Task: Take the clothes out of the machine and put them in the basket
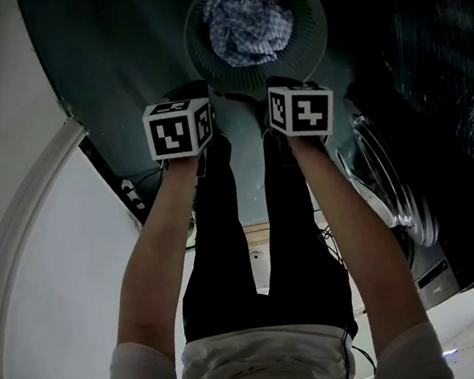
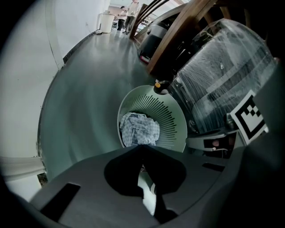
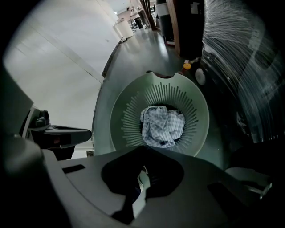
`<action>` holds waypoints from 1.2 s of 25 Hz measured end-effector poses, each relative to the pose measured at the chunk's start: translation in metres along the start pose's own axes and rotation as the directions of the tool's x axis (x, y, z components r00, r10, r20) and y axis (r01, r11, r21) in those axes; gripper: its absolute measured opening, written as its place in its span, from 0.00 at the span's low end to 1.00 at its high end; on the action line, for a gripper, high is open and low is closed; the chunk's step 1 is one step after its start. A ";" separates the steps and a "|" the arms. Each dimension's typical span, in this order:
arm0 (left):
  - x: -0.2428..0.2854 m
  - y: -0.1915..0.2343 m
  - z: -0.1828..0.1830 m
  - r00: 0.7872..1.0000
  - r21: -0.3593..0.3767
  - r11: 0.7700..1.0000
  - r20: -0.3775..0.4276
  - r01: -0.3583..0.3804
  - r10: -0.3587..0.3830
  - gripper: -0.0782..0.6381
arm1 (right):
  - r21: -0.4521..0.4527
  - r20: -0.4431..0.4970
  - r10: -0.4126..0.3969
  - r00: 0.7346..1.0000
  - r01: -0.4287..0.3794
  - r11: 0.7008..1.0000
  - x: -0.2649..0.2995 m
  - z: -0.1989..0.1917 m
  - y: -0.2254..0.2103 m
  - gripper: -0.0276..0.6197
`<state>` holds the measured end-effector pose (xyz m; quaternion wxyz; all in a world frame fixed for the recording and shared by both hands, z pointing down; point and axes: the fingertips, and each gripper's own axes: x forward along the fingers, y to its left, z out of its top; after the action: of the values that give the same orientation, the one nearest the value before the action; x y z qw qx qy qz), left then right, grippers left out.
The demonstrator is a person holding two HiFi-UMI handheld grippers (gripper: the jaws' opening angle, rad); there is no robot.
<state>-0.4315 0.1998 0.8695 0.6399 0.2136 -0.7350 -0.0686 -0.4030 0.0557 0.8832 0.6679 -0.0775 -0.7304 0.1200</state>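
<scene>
A round pale-green slatted basket [image 1: 198, 43] stands on the dark floor with a blue-and-white checked cloth [image 1: 249, 27] bunched in it. My left gripper [image 1: 189, 91] and right gripper [image 1: 286, 82] hang side by side over the basket's near rim, pointing steeply down. In the left gripper view the jaws [image 2: 142, 147] meet at their tips with nothing between them, above the cloth [image 2: 139, 129]. The right gripper view shows the same: the right gripper [image 3: 143, 149] is shut and empty, the cloth [image 3: 162, 126] lying in the basket [image 3: 124, 120] below it.
A washing machine [image 1: 390, 183] with a round door stands at the right, beside a machine wrapped in plastic film [image 2: 222, 75]. A white wall [image 1: 12, 169] runs along the left. A small orange-topped thing [image 3: 187, 66] sits behind the basket. The person's dark-trousered legs [image 1: 258, 224] stand just before it.
</scene>
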 end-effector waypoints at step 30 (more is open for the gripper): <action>-0.083 -0.005 -0.014 0.988 0.140 0.988 0.147 -0.070 0.049 0.14 | -0.031 0.164 0.030 0.986 -0.026 0.999 -0.071 -0.022 0.027 0.06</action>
<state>-0.4097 0.2311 0.7943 0.5703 0.2320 -0.7880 -0.0111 -0.3757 0.0636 0.8091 0.6026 -0.0872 -0.7834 0.1248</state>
